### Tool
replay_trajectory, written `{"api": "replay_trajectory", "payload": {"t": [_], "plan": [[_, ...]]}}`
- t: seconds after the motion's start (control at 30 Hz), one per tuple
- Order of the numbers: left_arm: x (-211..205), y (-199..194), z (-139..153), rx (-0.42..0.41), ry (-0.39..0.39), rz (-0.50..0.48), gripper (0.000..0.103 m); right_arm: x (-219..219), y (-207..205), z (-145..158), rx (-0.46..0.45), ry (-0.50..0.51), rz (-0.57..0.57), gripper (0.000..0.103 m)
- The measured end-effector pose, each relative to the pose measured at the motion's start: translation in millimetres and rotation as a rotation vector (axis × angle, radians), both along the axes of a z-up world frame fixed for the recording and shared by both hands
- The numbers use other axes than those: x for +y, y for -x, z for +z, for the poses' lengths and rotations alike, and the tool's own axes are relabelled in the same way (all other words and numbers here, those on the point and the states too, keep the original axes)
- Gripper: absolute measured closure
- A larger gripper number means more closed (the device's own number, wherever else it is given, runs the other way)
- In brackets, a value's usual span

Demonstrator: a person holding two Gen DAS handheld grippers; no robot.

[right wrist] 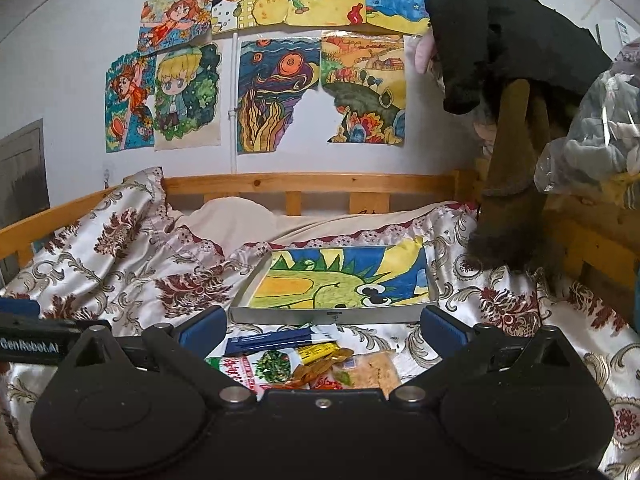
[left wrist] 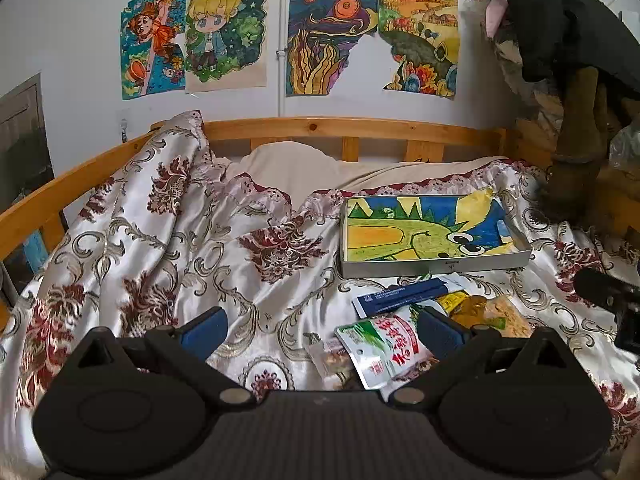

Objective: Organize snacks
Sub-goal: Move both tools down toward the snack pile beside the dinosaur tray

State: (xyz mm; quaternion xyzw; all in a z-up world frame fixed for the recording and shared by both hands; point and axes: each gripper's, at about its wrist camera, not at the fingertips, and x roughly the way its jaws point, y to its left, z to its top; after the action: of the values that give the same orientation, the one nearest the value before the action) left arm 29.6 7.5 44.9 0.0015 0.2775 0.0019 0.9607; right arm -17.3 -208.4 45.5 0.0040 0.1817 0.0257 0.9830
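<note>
The left claw (left wrist: 322, 330) is a matt black plastic assembly: two broad rounded lobes, each with a shallow circular recess moulded into its top, flank a central grey ribbed plate (left wrist: 320, 432). From each lobe a triangular-windowed link arm runs forward, pinned by a round silver screw head (left wrist: 234, 395). The fingers (left wrist: 204, 330) are blue, flat-sided pads on black carriers.

The right claw (right wrist: 322, 330) has the same build (black lobes, silver pivot screws, blue finger pads (right wrist: 442, 326)), with one small screw (right wrist: 320, 402) centred on its front edge. At the left edge of the right wrist view, a black bar carries white lettering reading "GenRobot.AI" (right wrist: 30, 346).
</note>
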Motion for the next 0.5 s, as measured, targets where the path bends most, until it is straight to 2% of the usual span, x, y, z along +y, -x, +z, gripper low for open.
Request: {"api": "replay_trajectory", "payload": {"t": [0.3, 0.5], "plan": [[-6.0, -41.9, 0.6, 0.047, -0.036, -0.049, 0.0, -8.9, -31.8, -7.6, 0.023, 0.021, 0.011, 0.001], [-6.6, -76.0, -12.6, 0.071, -0.082, -0.133, 0.0, -14.8, -57.2, -21.5, 0.038, 0.044, 0.038, 0.001]]}}
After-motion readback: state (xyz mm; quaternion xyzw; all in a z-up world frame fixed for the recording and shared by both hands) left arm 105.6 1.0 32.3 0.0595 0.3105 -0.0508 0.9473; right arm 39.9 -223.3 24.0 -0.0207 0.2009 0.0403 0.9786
